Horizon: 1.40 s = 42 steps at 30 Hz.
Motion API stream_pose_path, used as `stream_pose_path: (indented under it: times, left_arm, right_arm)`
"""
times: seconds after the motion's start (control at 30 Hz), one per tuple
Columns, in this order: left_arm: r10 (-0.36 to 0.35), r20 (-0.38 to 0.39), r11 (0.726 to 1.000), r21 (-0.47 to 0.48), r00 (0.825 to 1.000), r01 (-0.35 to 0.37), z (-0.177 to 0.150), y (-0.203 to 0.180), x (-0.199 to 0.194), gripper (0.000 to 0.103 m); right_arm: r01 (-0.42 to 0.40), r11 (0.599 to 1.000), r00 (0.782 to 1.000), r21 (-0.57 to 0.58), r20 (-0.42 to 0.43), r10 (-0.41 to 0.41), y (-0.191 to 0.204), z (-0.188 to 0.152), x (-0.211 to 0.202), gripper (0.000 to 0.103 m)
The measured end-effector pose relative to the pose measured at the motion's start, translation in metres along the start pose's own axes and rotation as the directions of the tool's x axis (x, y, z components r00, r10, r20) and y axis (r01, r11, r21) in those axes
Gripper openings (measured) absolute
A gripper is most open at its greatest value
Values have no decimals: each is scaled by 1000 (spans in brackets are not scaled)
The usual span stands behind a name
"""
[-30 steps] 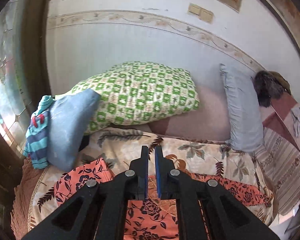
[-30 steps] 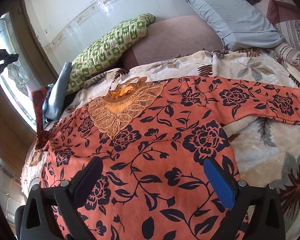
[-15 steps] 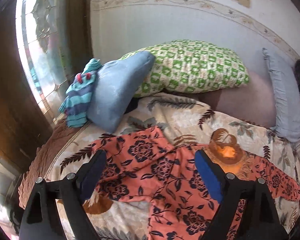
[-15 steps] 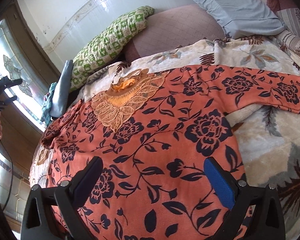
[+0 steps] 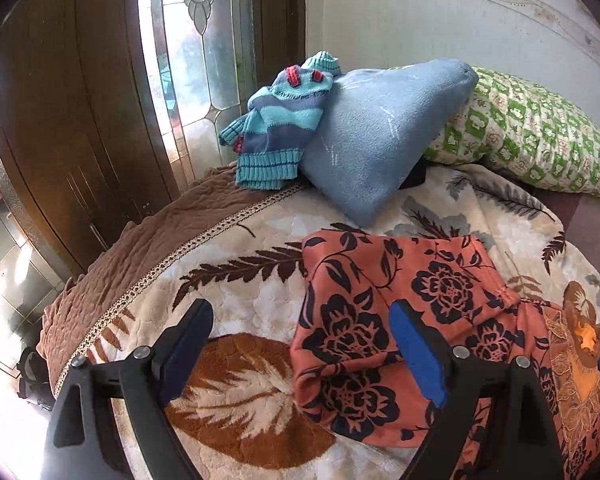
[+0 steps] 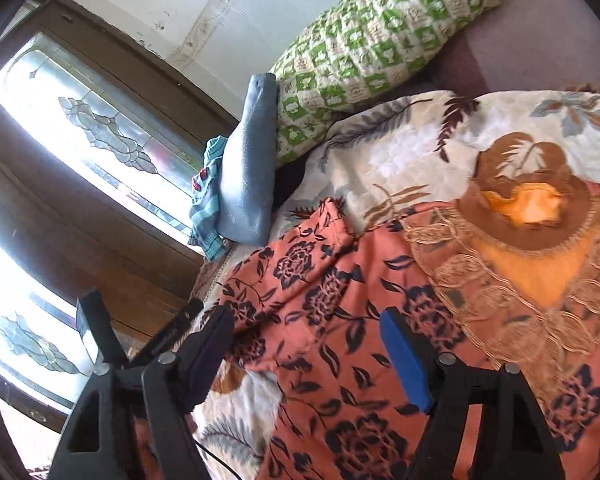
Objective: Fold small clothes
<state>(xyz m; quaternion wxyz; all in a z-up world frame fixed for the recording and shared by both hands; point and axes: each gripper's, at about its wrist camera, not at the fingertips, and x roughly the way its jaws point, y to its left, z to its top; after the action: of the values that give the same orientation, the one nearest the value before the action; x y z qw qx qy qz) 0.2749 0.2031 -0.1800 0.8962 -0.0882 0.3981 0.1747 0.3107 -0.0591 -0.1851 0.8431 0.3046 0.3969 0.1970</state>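
Observation:
An orange dress with a dark flower print (image 5: 380, 320) lies flat on the bed, its lace neckline (image 6: 532, 248) facing up. Its left sleeve (image 6: 300, 264) is folded in over the shoulder. My left gripper (image 5: 300, 344) hangs open just above the blanket; the sleeve's end lies under its right finger (image 5: 416, 356). My right gripper (image 6: 306, 356) hovers over the dress near that shoulder, its jaws closing, with cloth beneath them but not pinched. The left gripper's fingers (image 6: 100, 332) show at the left of the right wrist view.
A blue pillow (image 5: 380, 136) and a green checked pillow (image 5: 532, 136) lean at the head of the bed. A striped knit sweater (image 5: 280, 124) lies against the blue pillow. The floral blanket (image 5: 240, 280) ends at a brown edge (image 5: 140, 248) beside a wooden door with leaded glass (image 5: 196, 40).
My left gripper opened, let the sleeve go and dropped towards it. The sleeve now lies folded on the dress. My right gripper swung left across the dress and its jaws narrowed.

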Motion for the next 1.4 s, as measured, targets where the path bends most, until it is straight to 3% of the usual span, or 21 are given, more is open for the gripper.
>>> stream_pose_path:
  times: [0.03, 0.13, 0.27, 0.33, 0.4, 0.43, 0.47, 0.5, 0.53, 0.6, 0.8, 0.9, 1.0, 1.13, 1.23, 1.3, 1.33, 1.4]
  left_arm:
    - [-25, -19, 999, -28, 1000, 24, 2, 9, 8, 90]
    - [-9, -50, 995, -103, 999, 4, 3, 31, 27, 90]
    - [-23, -101, 996, -85, 995, 15, 3, 39, 52, 90]
    - [-74, -100, 992, -107, 992, 64, 3, 43, 57, 80]
    - [-114, -114, 989, -103, 987, 102, 2, 42, 62, 67]
    - [-123, -129, 989, -94, 984, 111, 2, 41, 66, 57]
    - [-136, -146, 988, -92, 980, 123, 1, 41, 71, 52]
    - [-153, -163, 985, -99, 975, 139, 0, 41, 75, 43]
    - [-170, -175, 982, -108, 970, 152, 0, 41, 79, 39]
    - [-182, -175, 980, -119, 968, 163, -1, 42, 79, 38]
    - [-189, -101, 980, -83, 977, 181, 1, 34, 58, 38]
    - [-248, -80, 968, -60, 966, 243, -1, 19, 47, 40]
    - [-317, -89, 948, -2, 944, 319, -8, -14, 37, 52]
    - [-361, -80, 917, 153, 929, 369, -23, -69, 14, 56]
    - [-373, -94, 892, 239, 923, 384, -38, -105, 5, 59]
    - [-353, -112, 881, 296, 929, 370, -48, -125, 5, 59]
    - [-331, -114, 878, 326, 937, 350, -52, -133, 6, 59]
    - [-258, -120, 876, 389, 959, 284, -61, -147, 10, 61]
  right_arm:
    - [-3, 999, 1000, 33, -9, 4, -3, 7, 20, 75]
    - [-25, 986, 999, 165, -22, 29, -23, 23, 74, 74]
    - [-33, 953, 999, 301, -12, 38, -48, 31, 125, 71]
    - [-24, 946, 999, 322, -12, 30, -52, 35, 140, 70]
    - [-8, 943, 1000, 334, -20, 16, -50, 38, 153, 62]
    - [15, 944, 1000, 330, -30, -6, -48, 39, 159, 50]
    - [38, 945, 999, 325, -49, -23, -47, 39, 164, 25]
    - [70, 946, 996, 317, -70, -50, -45, 38, 169, 17]
    - [100, 950, 994, 296, -75, -82, -43, 37, 170, 11]
    - [124, 959, 992, 254, -56, -114, -34, 35, 165, 9]
    - [91, 985, 987, 146, 115, -108, -3, 40, 83, 8]
    - [85, 986, 967, 146, 226, -117, -9, 44, 17, 8]
    - [127, 975, 925, 182, 334, -183, -37, 44, -59, 8]
    - [196, 931, 852, 308, 417, -317, -104, 38, -158, 8]
    - [243, 881, 819, 407, 401, -411, -164, 19, -209, 8]
    - [263, 855, 835, 447, 338, -434, -201, 4, -218, 8]
    - [264, 844, 851, 468, 299, -432, -218, -4, -217, 8]
    - [282, 805, 862, 521, 231, -452, -248, -20, -211, 9]
